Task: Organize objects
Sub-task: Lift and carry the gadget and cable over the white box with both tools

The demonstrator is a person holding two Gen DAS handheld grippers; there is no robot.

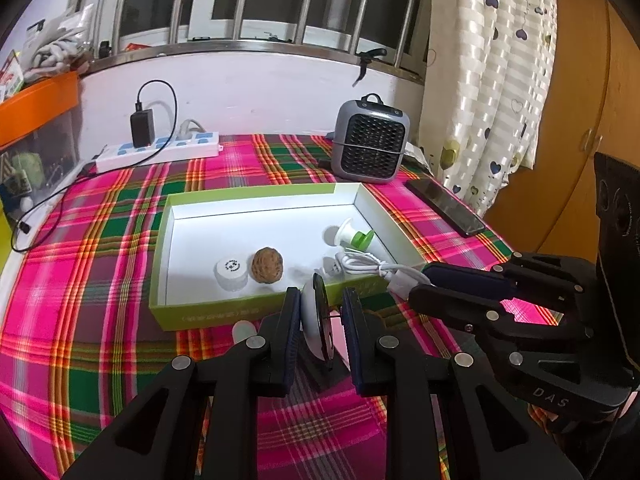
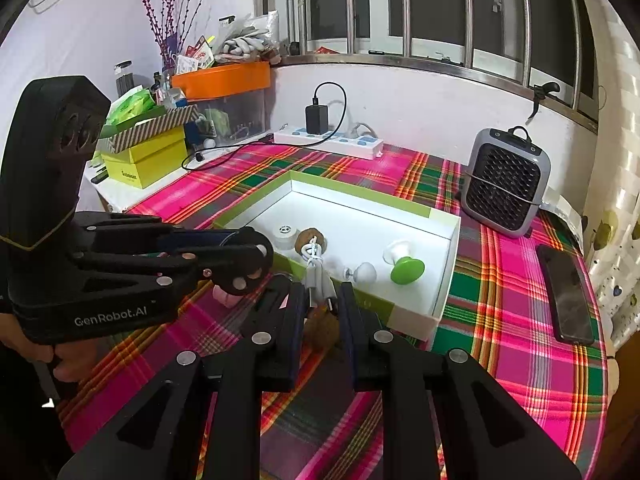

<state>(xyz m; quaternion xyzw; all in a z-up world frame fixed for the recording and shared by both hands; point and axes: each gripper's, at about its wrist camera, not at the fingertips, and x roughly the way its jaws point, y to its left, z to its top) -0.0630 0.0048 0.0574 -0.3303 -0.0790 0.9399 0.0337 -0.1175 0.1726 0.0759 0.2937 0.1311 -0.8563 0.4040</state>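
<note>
Left wrist view puts our left gripper [image 1: 320,312] low in the middle, its two pads closed on a small round white-and-black disc [image 1: 316,316] that stands on edge between them, just in front of the near wall of the green-rimmed white box [image 1: 248,312]. The disc sits above the plaid tablecloth [image 1: 100,240], outside the box. Inside the box we see a white cap [image 1: 231,274] touching or just beside a brown walnut [image 1: 267,265], and farther right a white-and-green suction hook [image 1: 352,234].

Our right gripper [image 1: 424,280] comes in from the right edge of that view, angled toward the box's near right corner, jaws together on the plug end of a white cable [image 1: 372,266]; the rest of the cable lies coiled inside the box. In the right wrist view the same cable [image 2: 318,276] hangs between our fingertips [image 2: 346,300], clamped tight, with its length trailing over the box wall toward the walnut. Both tools point down at a slant toward the table.

Right wrist view also shows a hand [image 2: 44,356] wrapped around the left tool's handle at the lower left. A grey fan heater [image 1: 370,140], a white power strip [image 1: 160,152] and a dark phone [image 1: 444,206] lie beyond and beside the box, well apart from both tools.
</note>
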